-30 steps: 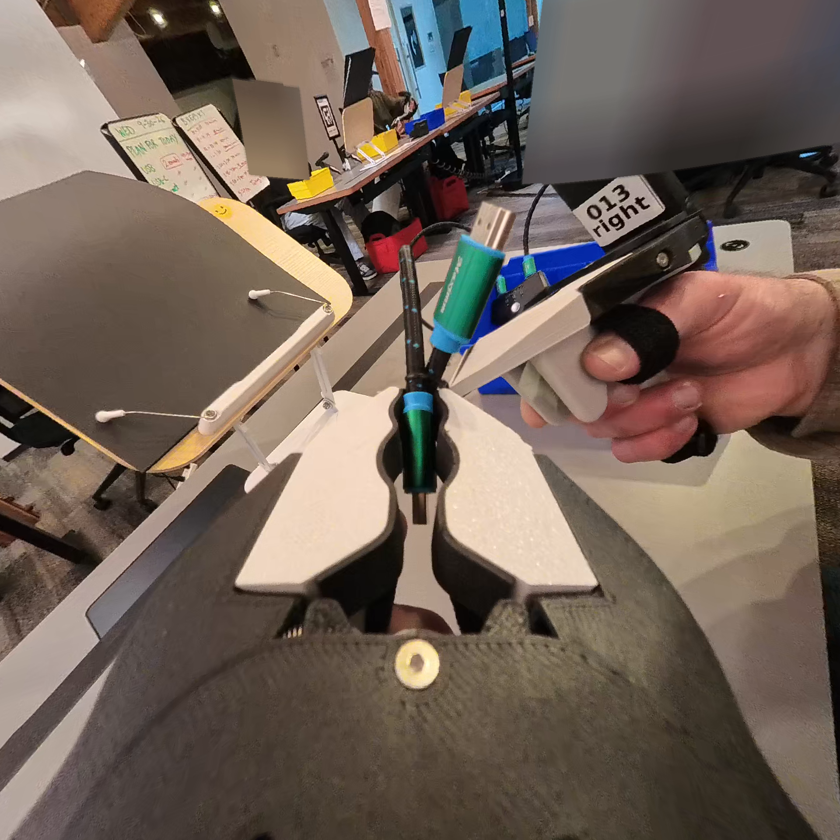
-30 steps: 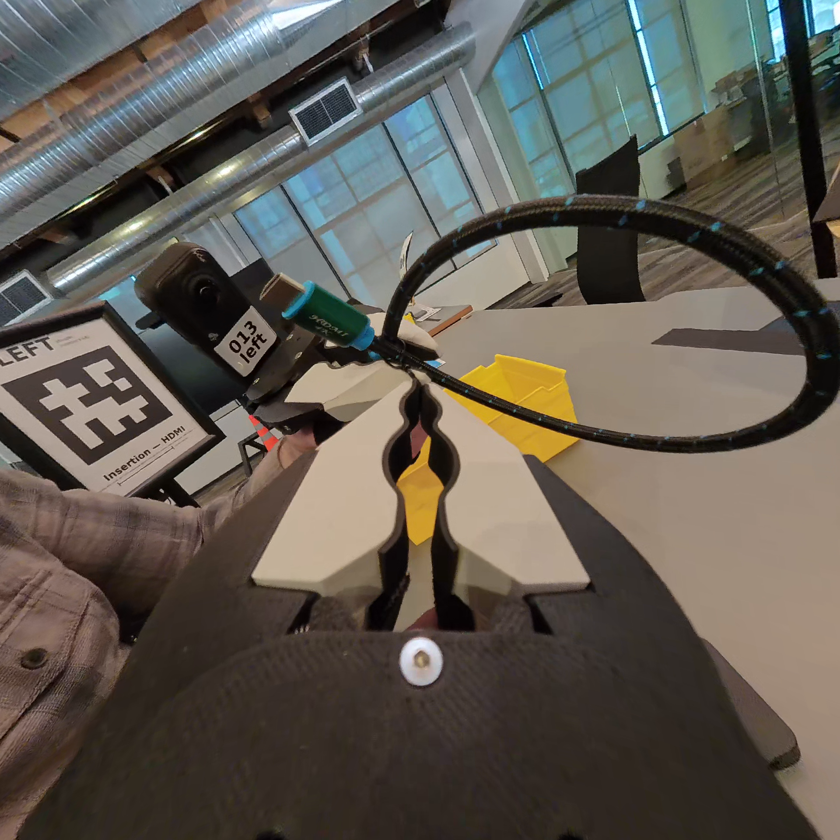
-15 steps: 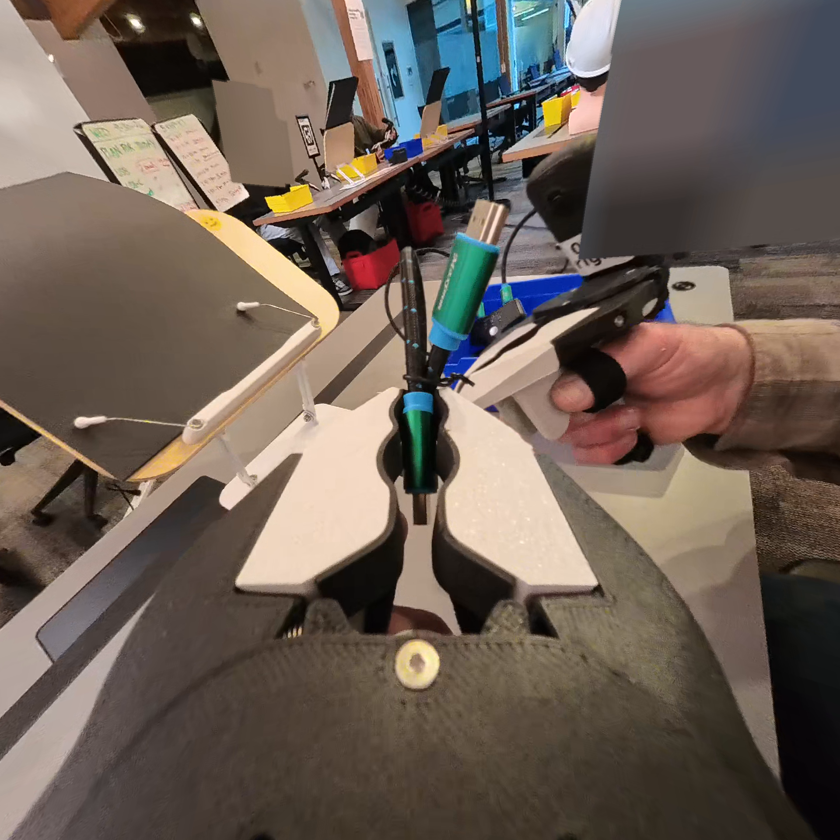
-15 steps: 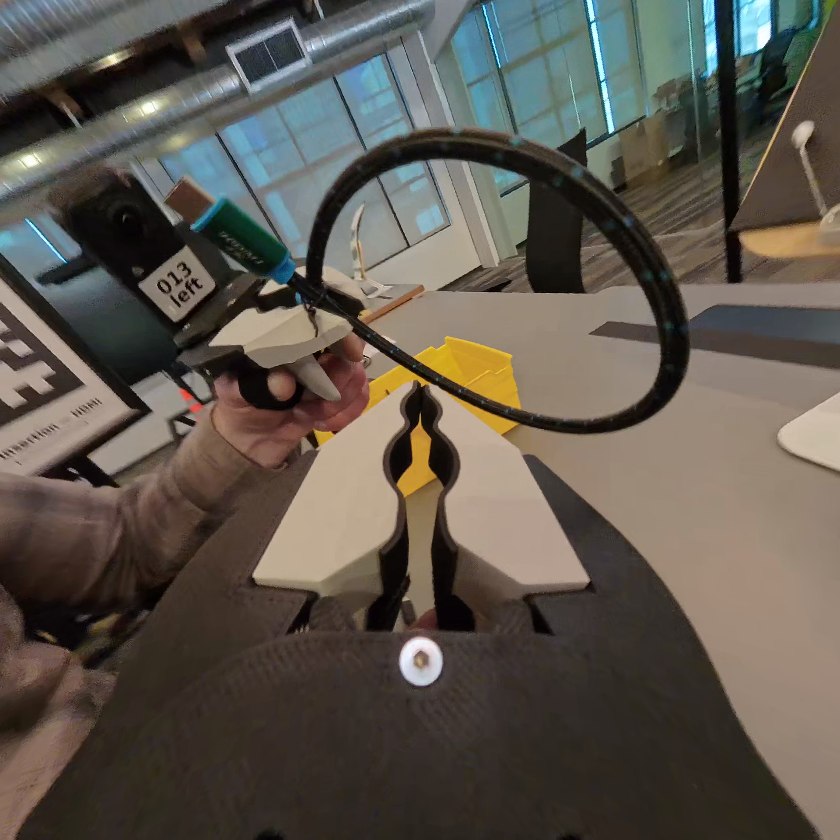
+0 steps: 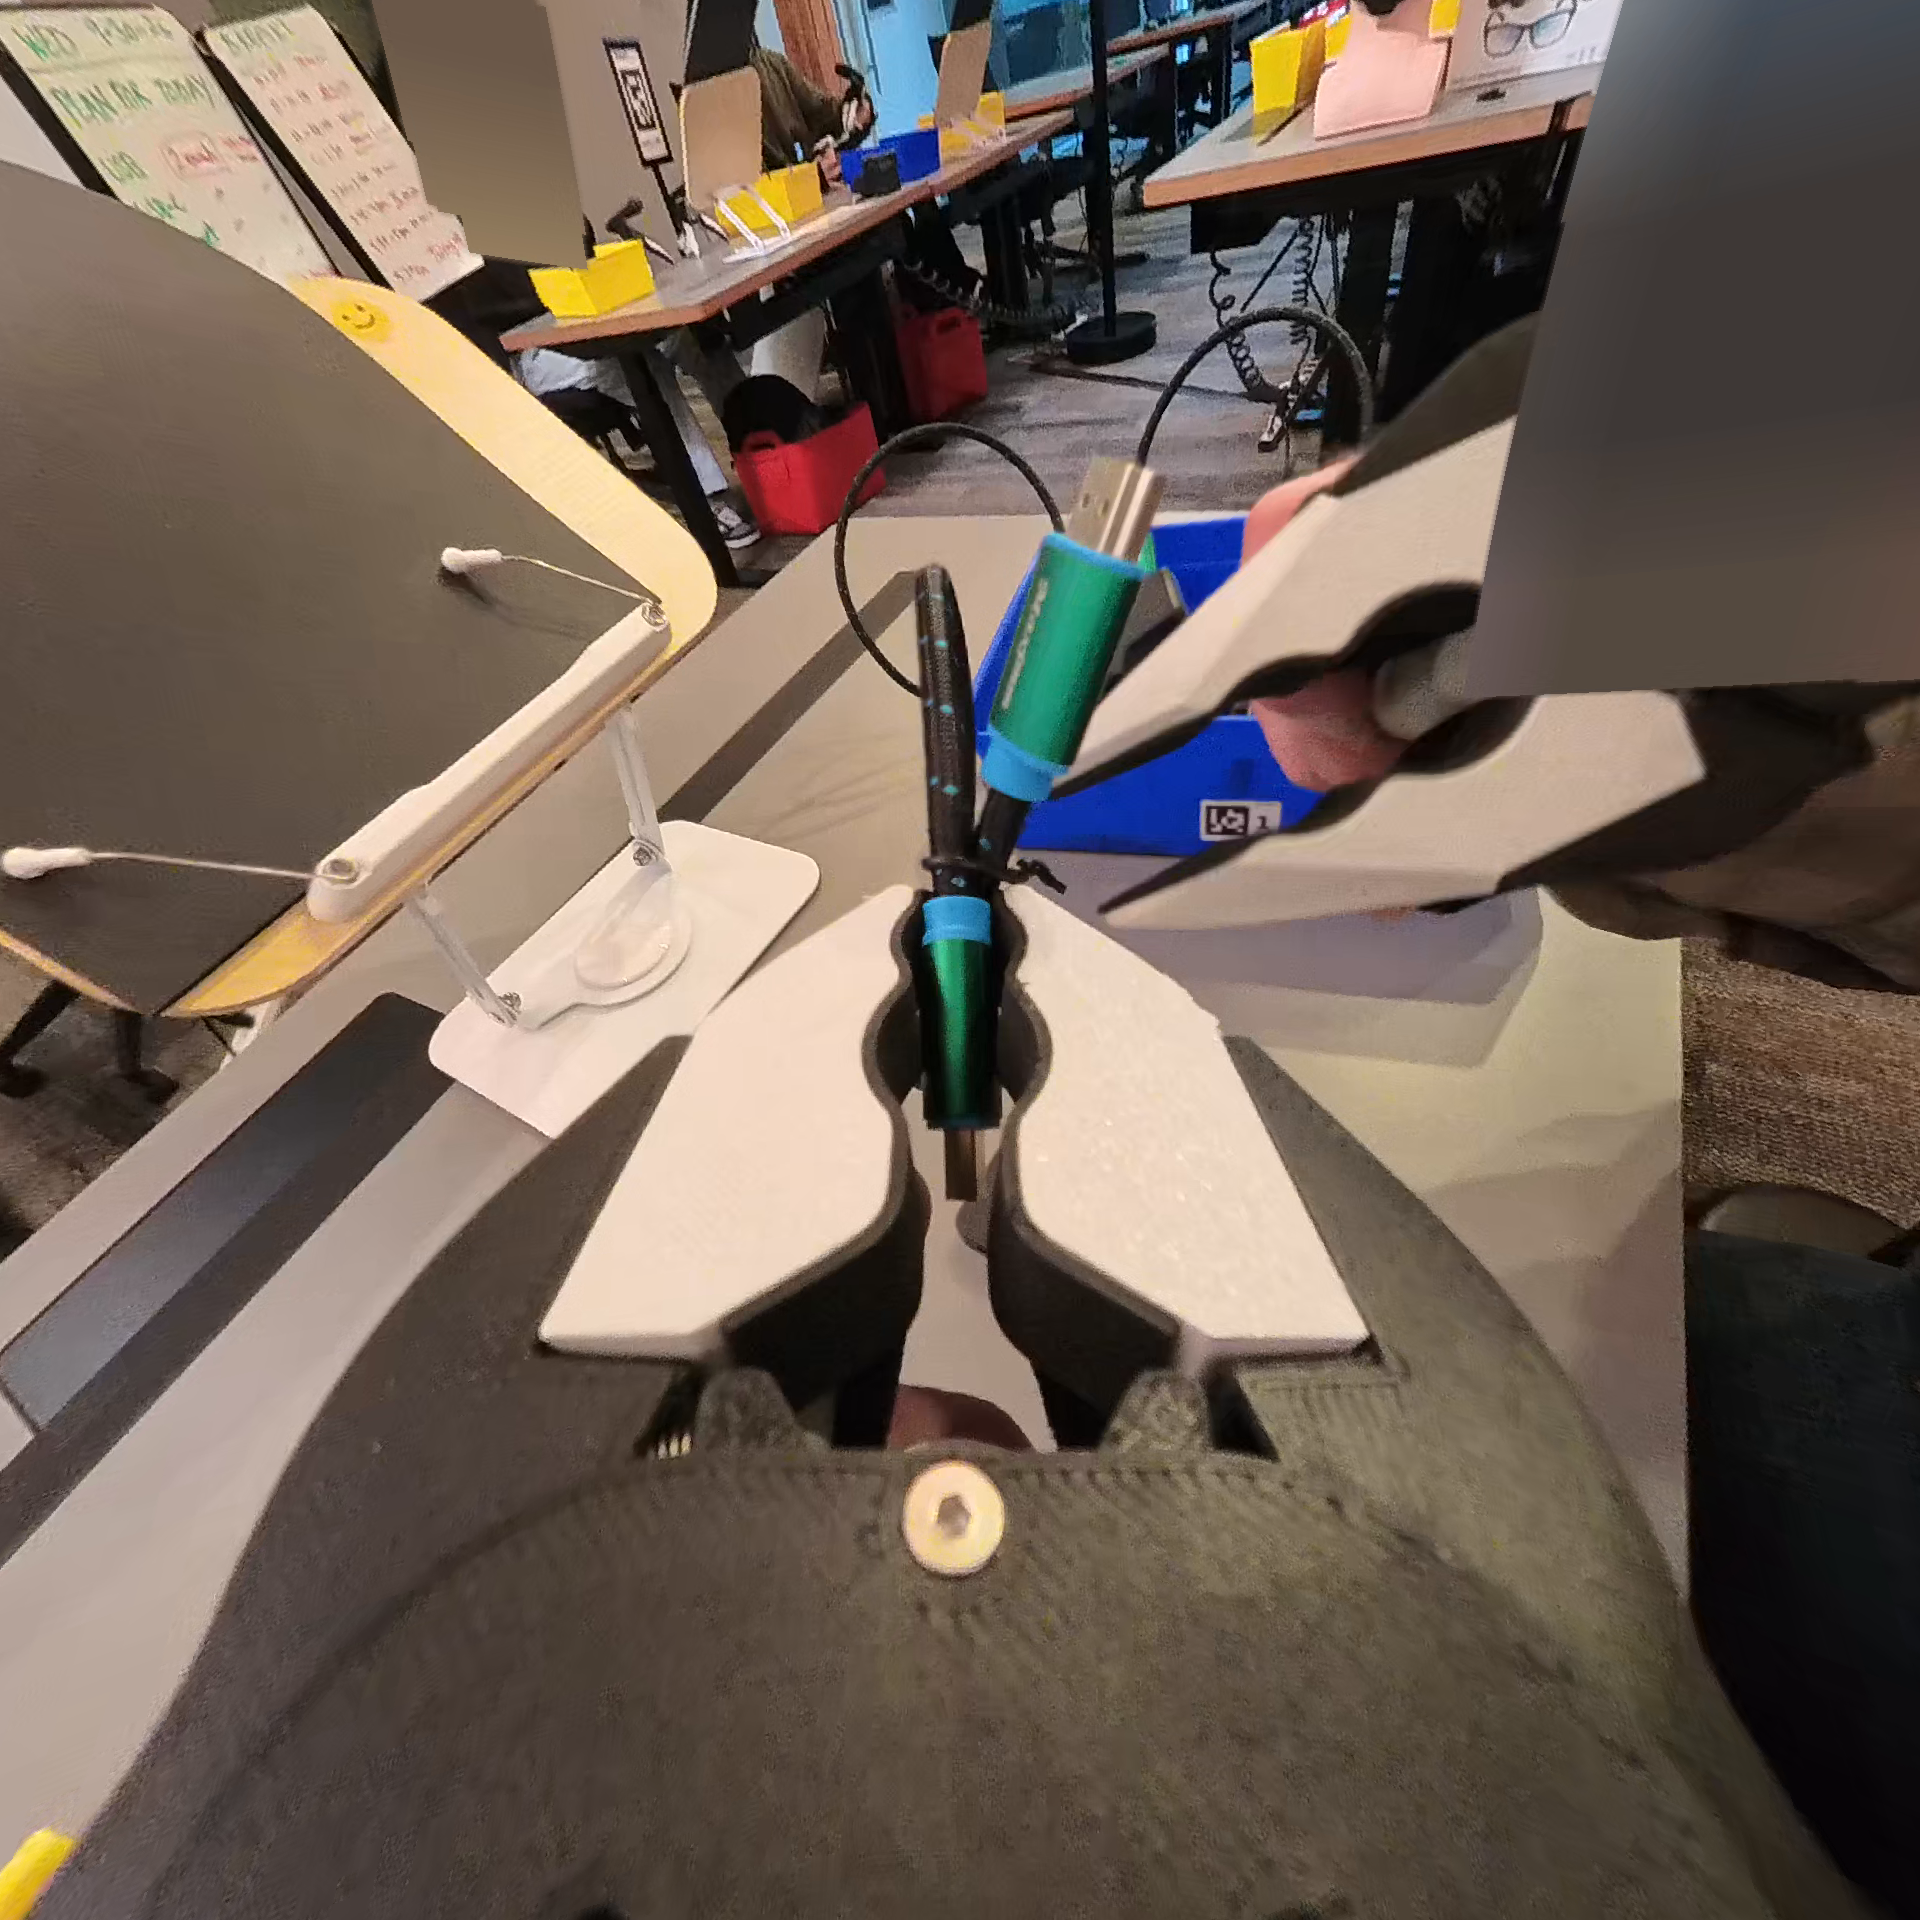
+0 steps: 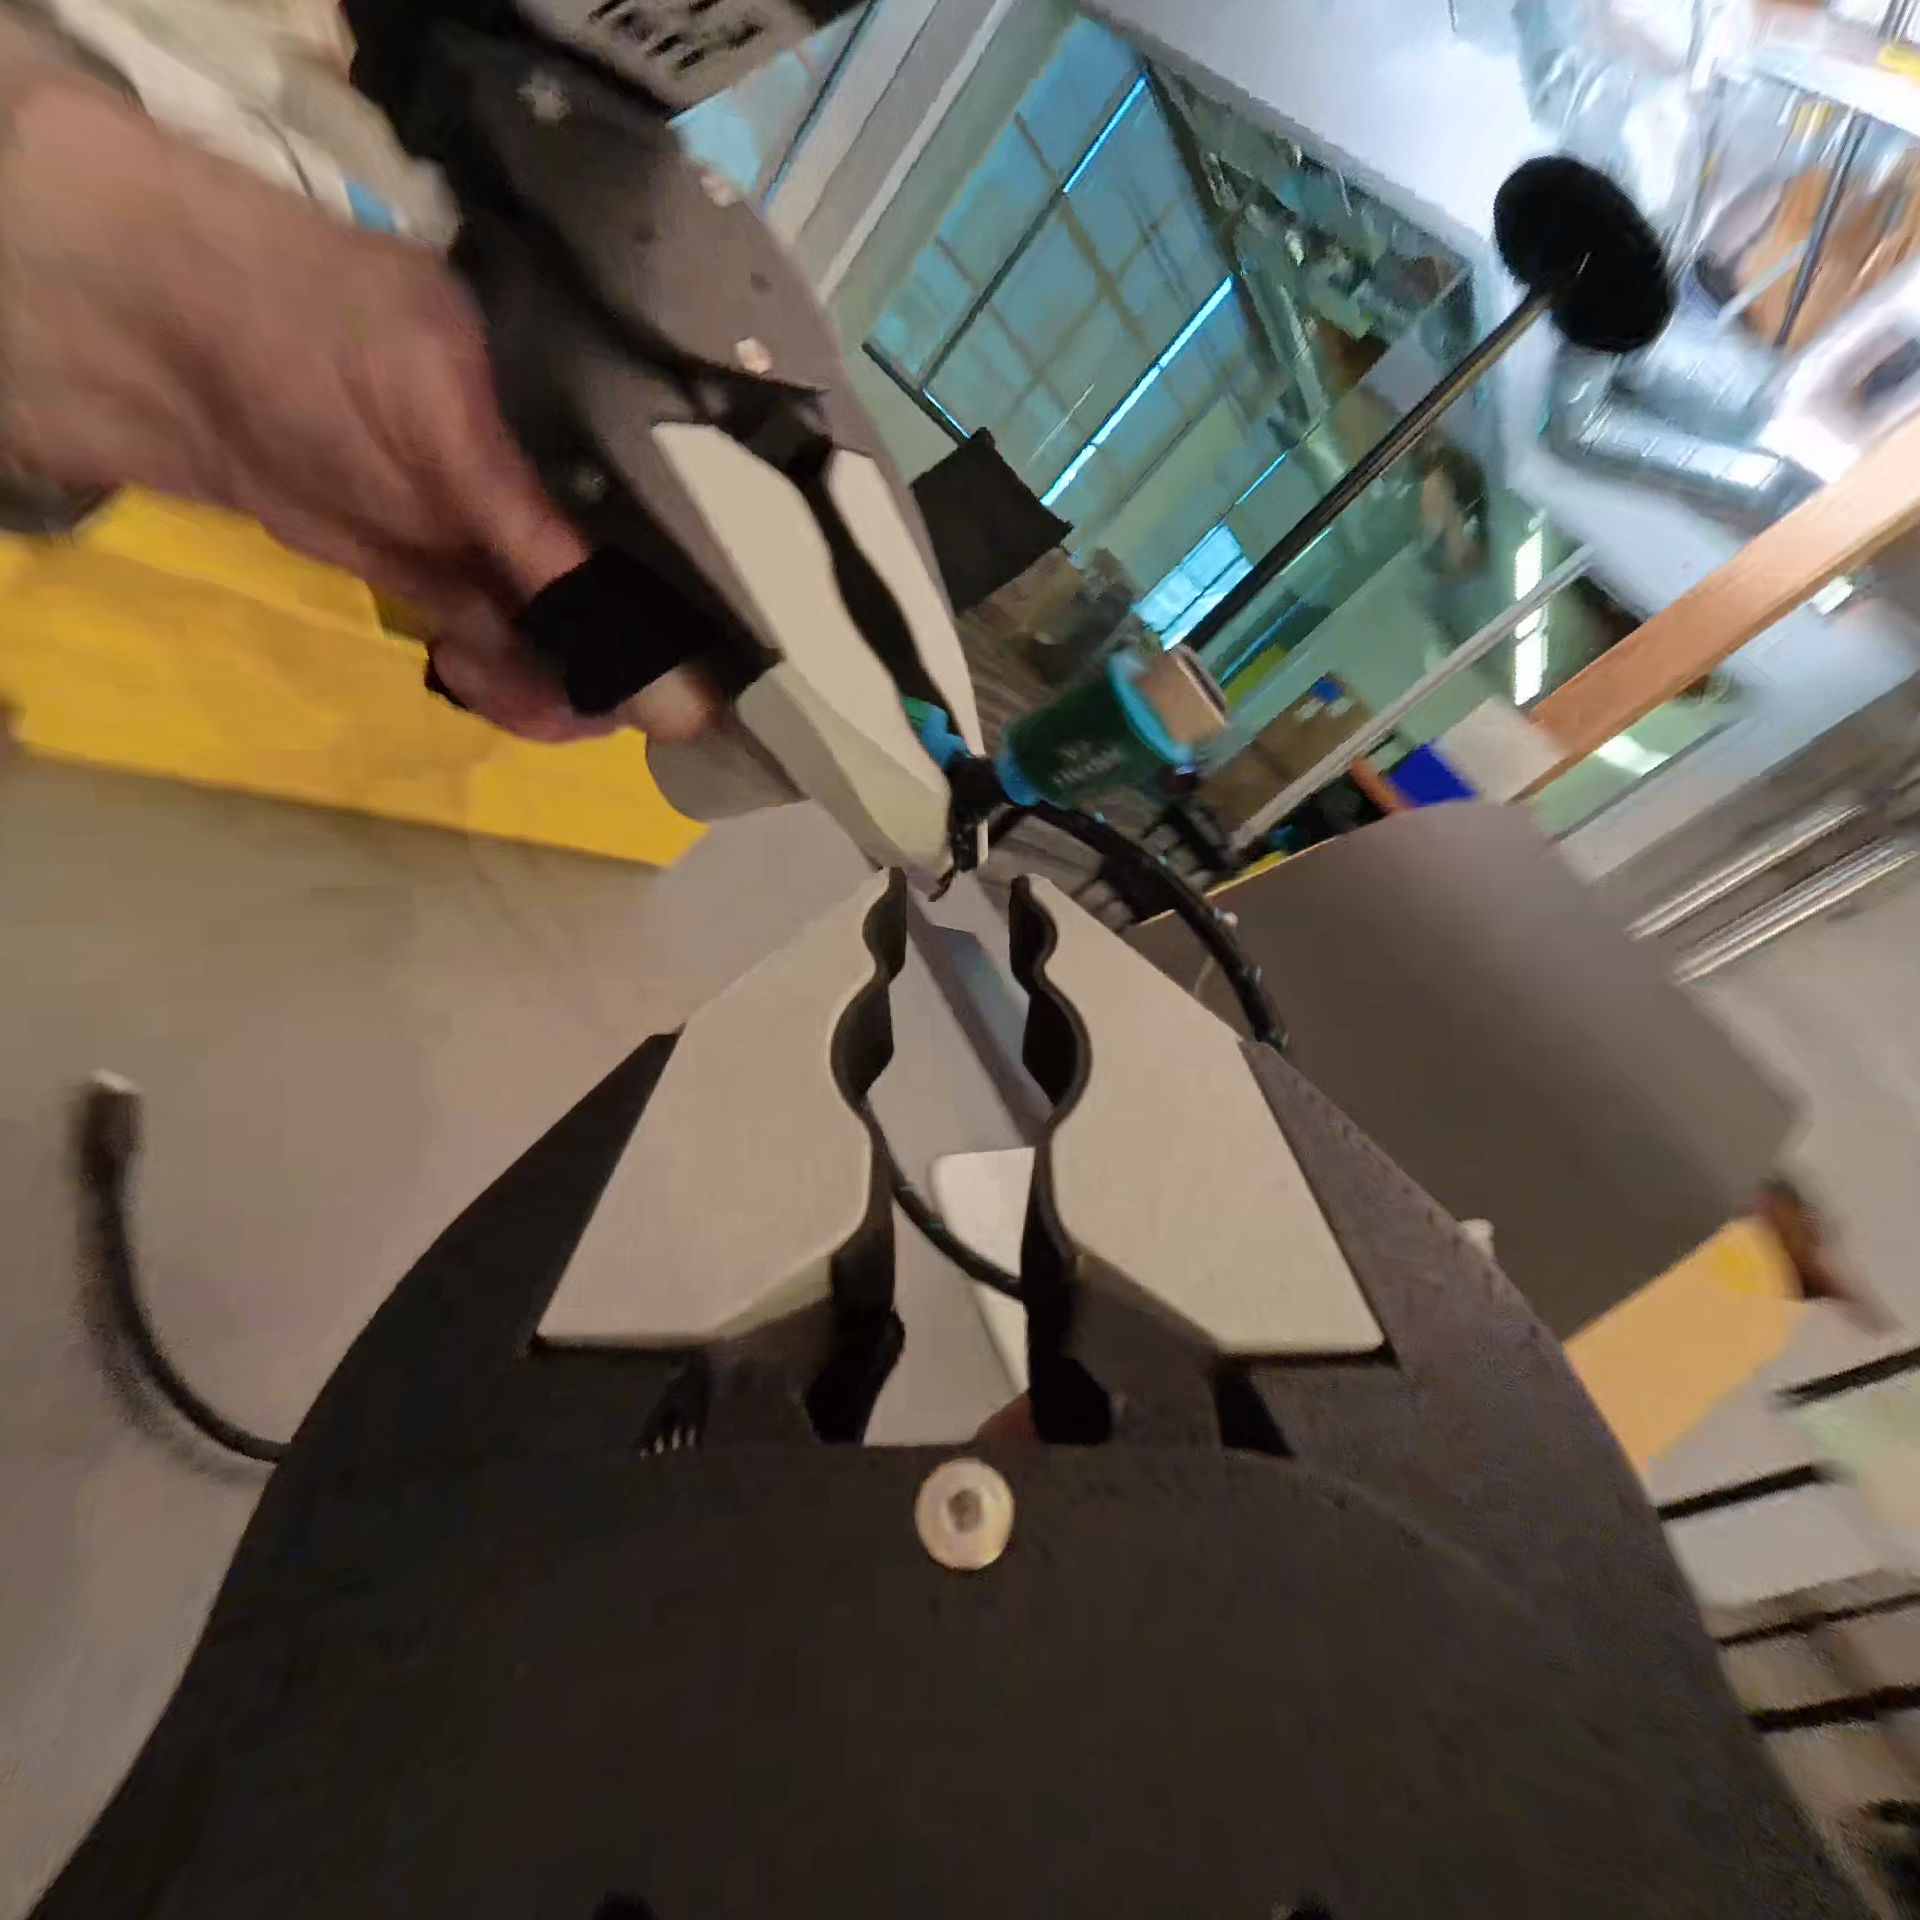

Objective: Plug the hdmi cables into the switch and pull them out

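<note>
My left gripper (image 5: 961,904) is shut on a green HDMI plug (image 5: 961,1029) with a blue collar. Its black braided cable (image 5: 945,675) loops up and back. The cable's other green plug (image 5: 1060,665) is tied beside it and sticks up past the fingertips, metal end on top. My right gripper (image 5: 1081,844) comes in from the right, open, with its tips just right of that upright plug and not touching it. In the right wrist view my right gripper (image 6: 954,883) is open and empty just below the left gripper (image 6: 940,842) and the free plug (image 6: 1081,748). No switch shows.
A black board (image 5: 260,540) on a white stand (image 5: 623,935) is at the left. A blue bin (image 5: 1195,769) sits behind the grippers. A yellow bin (image 6: 260,675) and another dark cable (image 6: 135,1247) lie on the grey table (image 6: 364,987).
My right gripper has opened and swung in close to the upright plug, rolling as it came. My left gripper has kept its hold on the plug.
</note>
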`<action>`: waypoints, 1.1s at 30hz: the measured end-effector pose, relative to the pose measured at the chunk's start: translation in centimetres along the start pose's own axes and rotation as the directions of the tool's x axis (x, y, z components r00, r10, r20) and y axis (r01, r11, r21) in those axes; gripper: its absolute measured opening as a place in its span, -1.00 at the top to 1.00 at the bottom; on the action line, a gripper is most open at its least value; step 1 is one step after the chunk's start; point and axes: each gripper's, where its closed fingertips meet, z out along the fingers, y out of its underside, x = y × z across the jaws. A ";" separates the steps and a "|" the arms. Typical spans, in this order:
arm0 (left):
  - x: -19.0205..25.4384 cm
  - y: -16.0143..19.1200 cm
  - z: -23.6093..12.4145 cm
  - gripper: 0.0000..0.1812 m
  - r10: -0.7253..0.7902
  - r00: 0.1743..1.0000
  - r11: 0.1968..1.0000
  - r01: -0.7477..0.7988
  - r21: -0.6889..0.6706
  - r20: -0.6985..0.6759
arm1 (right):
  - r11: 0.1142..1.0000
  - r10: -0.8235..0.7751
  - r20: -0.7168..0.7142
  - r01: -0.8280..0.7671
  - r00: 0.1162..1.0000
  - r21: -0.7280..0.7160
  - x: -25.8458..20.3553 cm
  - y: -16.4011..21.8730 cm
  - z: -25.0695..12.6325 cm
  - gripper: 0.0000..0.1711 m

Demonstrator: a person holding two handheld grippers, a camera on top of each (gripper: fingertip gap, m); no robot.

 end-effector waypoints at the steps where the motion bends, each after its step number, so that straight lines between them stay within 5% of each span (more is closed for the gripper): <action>1: 0.1 0.1 0.1 0.91 -0.007 1.000 1.000 0.007 -0.008 -0.007 | 0.997 -0.079 -0.019 0.078 0.997 -0.026 -0.2 0.2 0.1 0.80; 9: 0.5 0.7 0.2 0.91 -0.049 0.998 0.996 0.047 -0.077 -0.034 | 0.899 -0.429 -0.098 0.414 0.898 -0.143 -0.5 0.7 0.9 0.76; 12: 0.3 1.0 0.2 0.91 -0.062 0.998 0.994 0.059 -0.094 -0.024 | 0.879 -0.472 -0.110 0.457 0.875 -0.137 -0.7 0.3 0.9 0.94; 22: 0.7 0.9 0.3 0.91 -0.072 0.996 0.993 0.067 -0.098 -0.044 | 0.930 -0.364 -0.088 0.358 0.927 -0.081 -0.5 -0.4 0.7 1.00; 26: 0.6 1.0 0.3 0.91 -0.086 0.995 0.991 0.081 -0.104 -0.045 | 0.900 -0.426 -0.068 0.415 0.902 -0.132 -0.5 0.8 0.8 0.74; 33: 1.1 1.2 0.3 0.91 -0.097 0.993 0.987 0.088 -0.133 -0.066 | 0.867 -0.492 -0.083 0.479 0.867 -0.137 -0.8 0.7 1.2 0.81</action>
